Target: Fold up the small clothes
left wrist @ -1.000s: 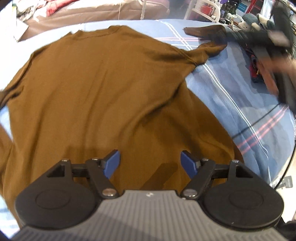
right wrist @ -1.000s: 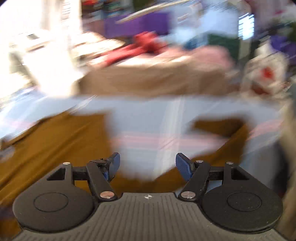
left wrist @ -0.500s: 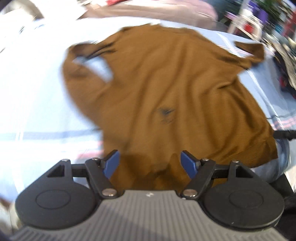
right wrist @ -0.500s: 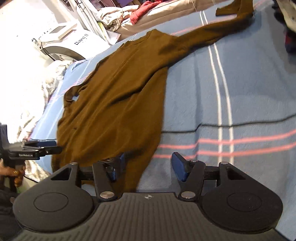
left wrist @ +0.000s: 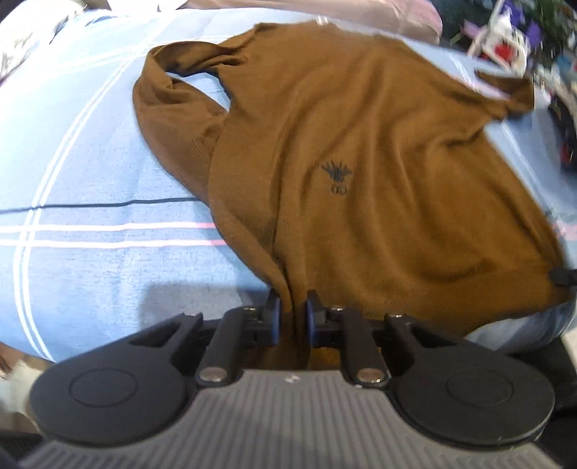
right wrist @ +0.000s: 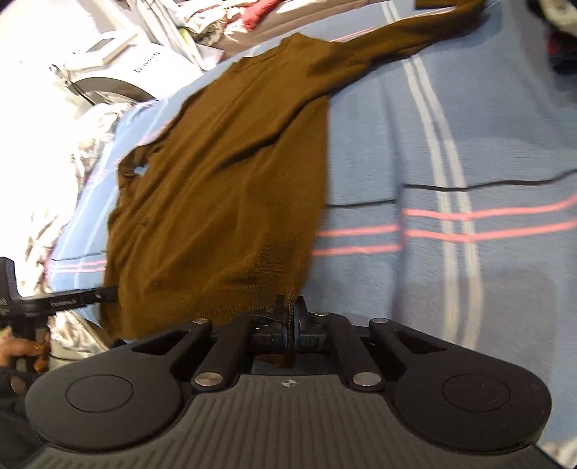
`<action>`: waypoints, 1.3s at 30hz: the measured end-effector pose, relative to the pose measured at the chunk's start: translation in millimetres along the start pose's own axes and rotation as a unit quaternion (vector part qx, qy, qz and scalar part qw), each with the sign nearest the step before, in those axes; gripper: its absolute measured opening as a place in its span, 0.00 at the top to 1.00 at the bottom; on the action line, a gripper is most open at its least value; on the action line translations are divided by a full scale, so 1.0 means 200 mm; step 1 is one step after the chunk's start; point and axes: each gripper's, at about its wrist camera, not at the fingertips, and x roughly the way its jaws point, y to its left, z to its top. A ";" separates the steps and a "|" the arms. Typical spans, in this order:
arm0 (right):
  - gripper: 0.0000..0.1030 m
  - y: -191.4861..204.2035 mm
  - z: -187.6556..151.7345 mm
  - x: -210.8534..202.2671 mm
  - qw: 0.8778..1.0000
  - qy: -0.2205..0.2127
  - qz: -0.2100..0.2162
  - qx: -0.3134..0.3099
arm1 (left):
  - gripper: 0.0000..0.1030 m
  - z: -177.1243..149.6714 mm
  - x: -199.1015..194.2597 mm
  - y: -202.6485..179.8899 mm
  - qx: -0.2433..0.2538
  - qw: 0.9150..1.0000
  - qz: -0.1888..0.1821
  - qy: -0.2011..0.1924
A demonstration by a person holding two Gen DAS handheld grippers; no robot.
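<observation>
A brown long-sleeved sweater (left wrist: pixel 360 151) lies spread on a light blue striped blanket (left wrist: pixel 90 180), with a small dark emblem on its chest. My left gripper (left wrist: pixel 291 314) is shut on the sweater's bottom hem at its left corner. In the right wrist view the same sweater (right wrist: pixel 223 187) stretches away from me. My right gripper (right wrist: pixel 291 317) is shut on the hem's other corner. One sleeve is curled beside the body on the left, the other reaches out toward the far right.
The other hand-held gripper (right wrist: pixel 54 303) shows at the left edge of the right wrist view. A white appliance (right wrist: pixel 119 72) and piled laundry (right wrist: pixel 252 14) stand beyond the blanket. Crumpled pale bedding (right wrist: pixel 43 202) lies at the left.
Both grippers were open half a second ago and have now shut on the sweater's bottom hem. Both have moved in close to the hem.
</observation>
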 end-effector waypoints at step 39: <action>0.88 -0.56 1.85 0.94 0.968 0.077 0.226 0.076 | 0.26 0.59 0.21 -0.35 0.073 0.993 -0.093 0.007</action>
